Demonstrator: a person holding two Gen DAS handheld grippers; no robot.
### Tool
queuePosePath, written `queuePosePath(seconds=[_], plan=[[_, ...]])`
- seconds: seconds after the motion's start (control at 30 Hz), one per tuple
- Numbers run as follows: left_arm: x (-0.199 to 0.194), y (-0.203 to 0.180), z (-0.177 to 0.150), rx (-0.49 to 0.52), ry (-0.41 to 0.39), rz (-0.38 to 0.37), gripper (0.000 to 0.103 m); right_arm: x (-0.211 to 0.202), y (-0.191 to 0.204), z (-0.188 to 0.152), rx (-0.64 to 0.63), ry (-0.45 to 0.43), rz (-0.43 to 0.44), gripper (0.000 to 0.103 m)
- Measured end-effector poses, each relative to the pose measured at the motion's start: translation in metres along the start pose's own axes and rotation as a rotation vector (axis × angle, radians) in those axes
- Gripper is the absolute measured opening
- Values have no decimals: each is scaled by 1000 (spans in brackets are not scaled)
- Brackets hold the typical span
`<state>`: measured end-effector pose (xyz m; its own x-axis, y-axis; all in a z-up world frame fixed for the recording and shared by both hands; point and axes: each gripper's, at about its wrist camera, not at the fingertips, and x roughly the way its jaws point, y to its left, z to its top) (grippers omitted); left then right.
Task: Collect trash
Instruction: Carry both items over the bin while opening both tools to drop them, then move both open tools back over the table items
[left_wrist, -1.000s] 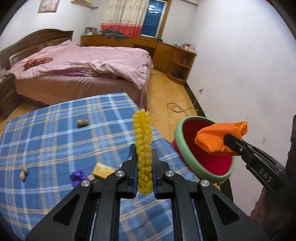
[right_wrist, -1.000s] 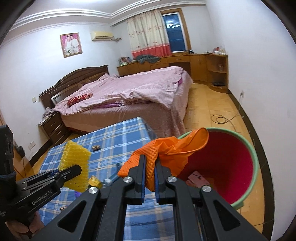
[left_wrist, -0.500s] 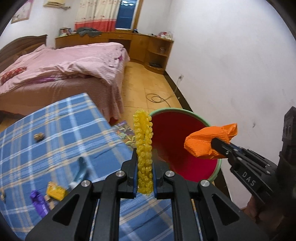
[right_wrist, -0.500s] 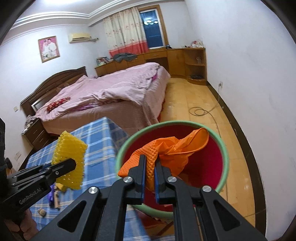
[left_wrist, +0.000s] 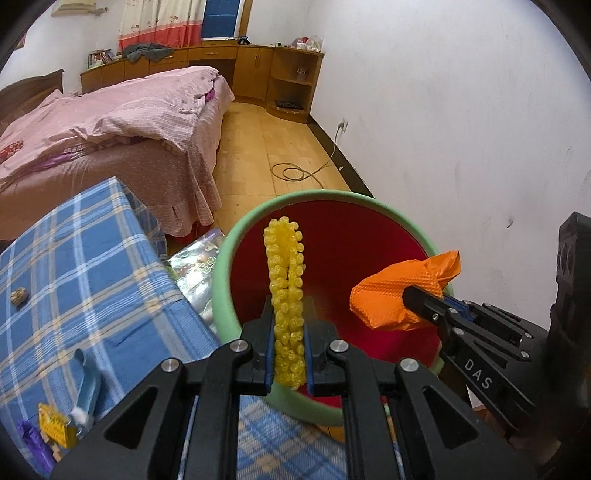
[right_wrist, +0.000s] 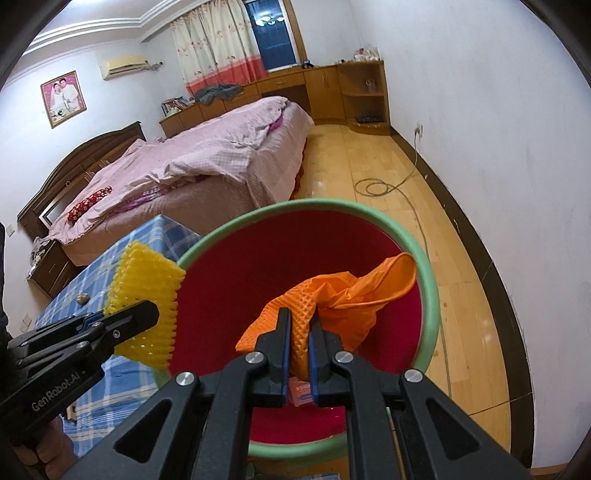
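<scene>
My left gripper is shut on a yellow foam net, held upright over the near left rim of the red bin with a green rim. My right gripper is shut on a crumpled orange glove and holds it above the bin's opening. The right gripper also shows in the left wrist view with the glove. The left gripper shows in the right wrist view with the net. A small pink wrapper lies inside the bin.
The blue plaid table to the left holds a yellow wrapper, a purple scrap, a blue strip and a small nut shell. A pink bed stands beyond. A cable lies on the wooden floor.
Both grippers have moved right, away from the table, and now hold the net and the glove over the bin. Both stay shut on their items.
</scene>
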<state>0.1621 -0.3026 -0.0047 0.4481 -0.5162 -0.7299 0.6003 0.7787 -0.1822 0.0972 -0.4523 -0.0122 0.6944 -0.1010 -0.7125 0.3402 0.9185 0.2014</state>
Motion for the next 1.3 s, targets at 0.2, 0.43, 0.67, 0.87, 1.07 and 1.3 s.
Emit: queuePosePath(seconds=[0.2, 0.43, 0.67, 0.87, 1.07, 1.3], plan=[[10, -1, 4, 2, 9, 5, 29, 11, -6, 0, 8, 18, -1, 13], [10, 2, 6, -8, 2, 10, 33, 13, -7, -1, 14, 18, 10, 24], [-4, 8, 5, -30, -12, 17, 33, 5, -1, 2, 6, 4, 23, 32], [-24, 17, -3, -46, -31, 32, 33, -9, 9, 0, -8, -12, 40, 38], [-49, 30, -12, -76, -49, 68, 33, -25, 27, -3, -27, -31, 70, 43], [-82, 53, -27, -121, -78, 112, 33, -45, 54, -9, -62, -51, 105, 51]])
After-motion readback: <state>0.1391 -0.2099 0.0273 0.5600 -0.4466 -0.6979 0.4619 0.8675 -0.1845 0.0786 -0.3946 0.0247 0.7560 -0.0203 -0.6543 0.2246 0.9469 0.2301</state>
